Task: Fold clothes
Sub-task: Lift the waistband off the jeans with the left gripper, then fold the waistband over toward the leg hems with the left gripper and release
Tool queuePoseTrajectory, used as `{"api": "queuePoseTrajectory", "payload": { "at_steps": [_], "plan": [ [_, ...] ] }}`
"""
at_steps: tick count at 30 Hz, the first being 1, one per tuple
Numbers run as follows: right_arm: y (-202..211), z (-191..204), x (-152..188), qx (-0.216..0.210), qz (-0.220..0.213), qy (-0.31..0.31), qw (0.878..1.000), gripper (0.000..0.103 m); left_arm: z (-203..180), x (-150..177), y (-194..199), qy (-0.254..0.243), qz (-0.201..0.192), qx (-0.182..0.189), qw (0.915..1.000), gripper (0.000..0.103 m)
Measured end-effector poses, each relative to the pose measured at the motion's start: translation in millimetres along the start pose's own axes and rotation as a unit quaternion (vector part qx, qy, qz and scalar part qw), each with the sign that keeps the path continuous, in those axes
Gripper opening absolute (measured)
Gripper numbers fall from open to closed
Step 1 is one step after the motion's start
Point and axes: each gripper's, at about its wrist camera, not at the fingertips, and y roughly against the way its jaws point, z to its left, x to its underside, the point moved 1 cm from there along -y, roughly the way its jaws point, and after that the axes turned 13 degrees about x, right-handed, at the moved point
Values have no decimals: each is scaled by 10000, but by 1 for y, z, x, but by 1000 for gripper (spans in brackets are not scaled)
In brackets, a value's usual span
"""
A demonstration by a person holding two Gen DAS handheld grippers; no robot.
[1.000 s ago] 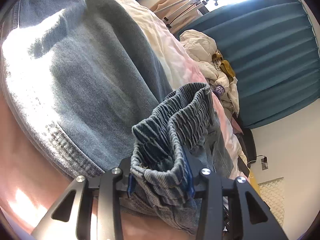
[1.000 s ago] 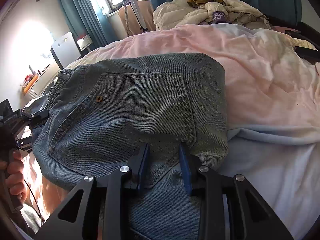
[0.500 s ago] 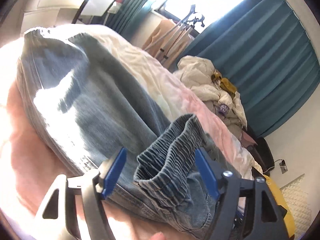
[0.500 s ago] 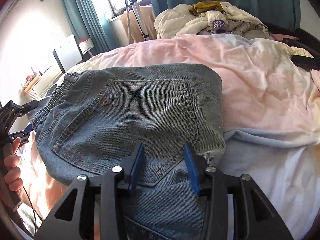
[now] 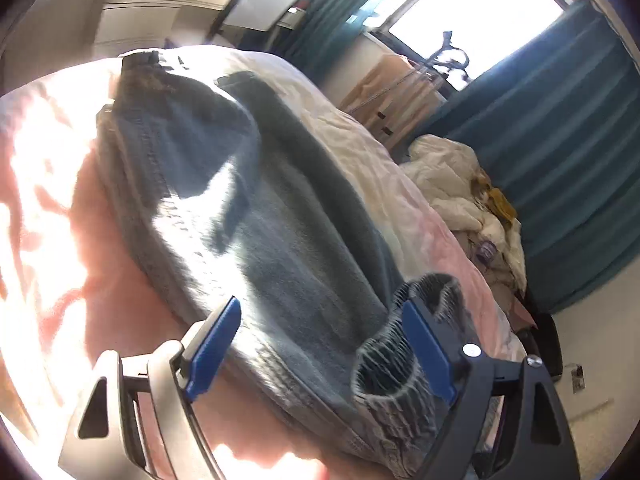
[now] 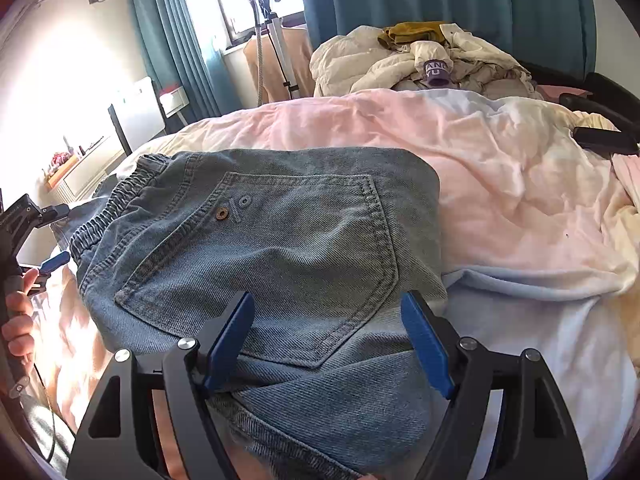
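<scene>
A pair of light blue jeans (image 6: 300,232) lies folded on the pink bed cover (image 6: 500,184), back pocket up. My right gripper (image 6: 327,296) hovers over the near fold; its jaws are opening, and the blue pads stand clear of the denim on both sides. In the left wrist view the jeans (image 5: 280,240) stretch away in bright sun. My left gripper (image 5: 320,304) is wide and still opening. The gathered elastic waistband (image 5: 384,368) stands loose just inside its right pad, not pinched. The left gripper (image 6: 54,236) also shows at the jeans' waistband end, held by a hand (image 6: 18,320).
A heap of unfolded pale clothes (image 6: 420,60) lies at the far end of the bed, before teal curtains (image 6: 480,8). A metal stand (image 6: 268,20) rises by the window. A black object (image 6: 604,140) rests at the bed's right edge. A white cabinet (image 6: 136,112) stands at left.
Both grippers have opened and let go of the denim. The left one has drawn back and risen, so the waistband now stands loose by its right pad. The right one has hardly moved.
</scene>
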Motion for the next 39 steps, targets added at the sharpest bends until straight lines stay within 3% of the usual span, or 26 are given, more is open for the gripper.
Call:
{"api": "queuePoseTrajectory", "payload": {
  "at_steps": [2,6,12,14,19,24,27,30,31,32,35,39],
  "plan": [
    [-1,1,1,29,18,23,10000,77,24,-15,6,483,-139,-167,9986,84],
    [-1,1,3,33,70,13,10000,77,72,-45,20,1385,-509,-62,9890,84],
    [-1,-1,4,4,98,-49,9999,77,137,-71,21,2021,-560,159,9776,84],
    [-5,0,4,26,125,-81,9999,77,156,-68,13,2440,-516,547,9669,84],
    [-10,3,6,90,111,-79,9999,77,167,-79,-3,2511,-607,1449,9551,84],
    [-11,8,10,107,104,-91,9998,77,152,-82,-22,2094,-538,1500,9648,84],
    [-11,9,12,117,102,-47,9999,77,142,-86,-34,1728,-426,1152,9773,83],
    [-9,10,15,114,99,-24,9999,77,139,-89,-46,1533,-377,558,9859,65],
    [-8,10,15,107,101,-27,9999,77,139,-90,-48,1518,-386,435,9867,54],
    [-7,10,15,102,104,-32,9999,77,140,-90,-48,1519,-419,384,9868,39],
    [-4,9,16,85,119,-85,9999,77,129,-92,-44,1356,-525,288,9890,15],
    [0,1,10,-37,206,-405,9990,77,55,-99,-11,361,-1019,610,9923,9]
  ]
}}
